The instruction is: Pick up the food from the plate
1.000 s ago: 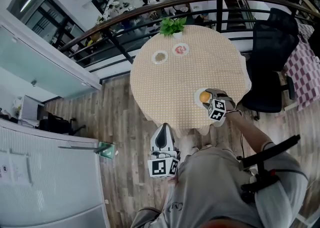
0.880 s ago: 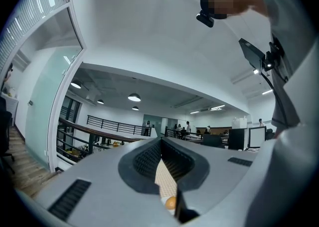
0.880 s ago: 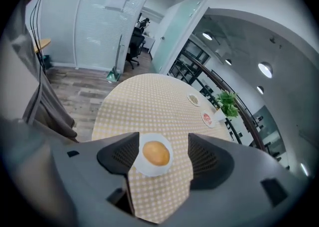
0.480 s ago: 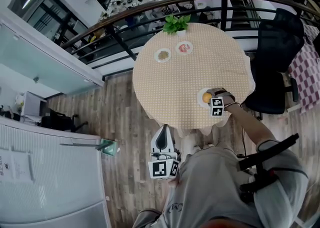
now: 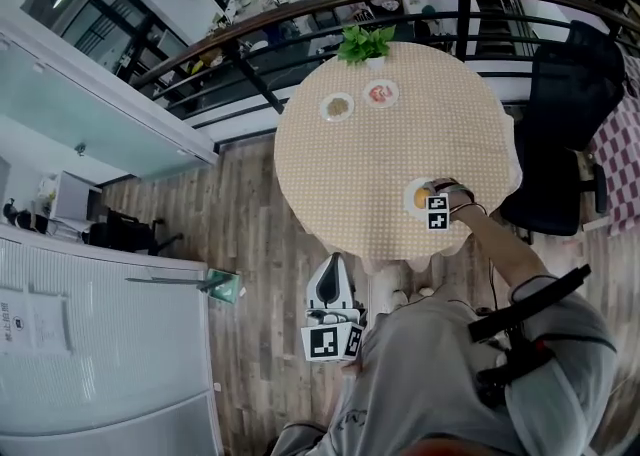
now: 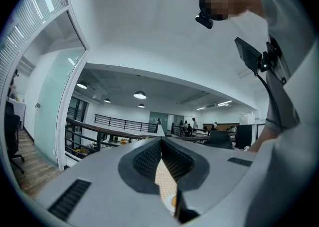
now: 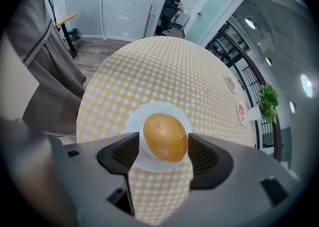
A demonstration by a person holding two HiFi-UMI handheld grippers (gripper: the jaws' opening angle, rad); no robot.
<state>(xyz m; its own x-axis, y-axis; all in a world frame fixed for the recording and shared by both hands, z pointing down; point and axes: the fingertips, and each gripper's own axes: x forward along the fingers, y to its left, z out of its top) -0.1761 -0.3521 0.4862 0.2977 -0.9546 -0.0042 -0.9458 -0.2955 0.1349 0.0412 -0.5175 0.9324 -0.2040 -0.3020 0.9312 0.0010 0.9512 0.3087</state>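
Observation:
A golden-brown oval food item lies on a small white plate near the front right edge of the round checked table. My right gripper is open, with one jaw on each side of the food and both close to it. In the head view the right gripper sits over that plate, partly hiding the food. My left gripper hangs low beside the person's body, off the table. Its jaws are shut with nothing between them.
Two small dishes and a potted green plant stand at the table's far side. A black office chair is to the right. A dark railing curves behind the table.
The right gripper has sunk closer over the plate, so the food now lies between its jaws. The head view has drifted a little. The left gripper has stayed put.

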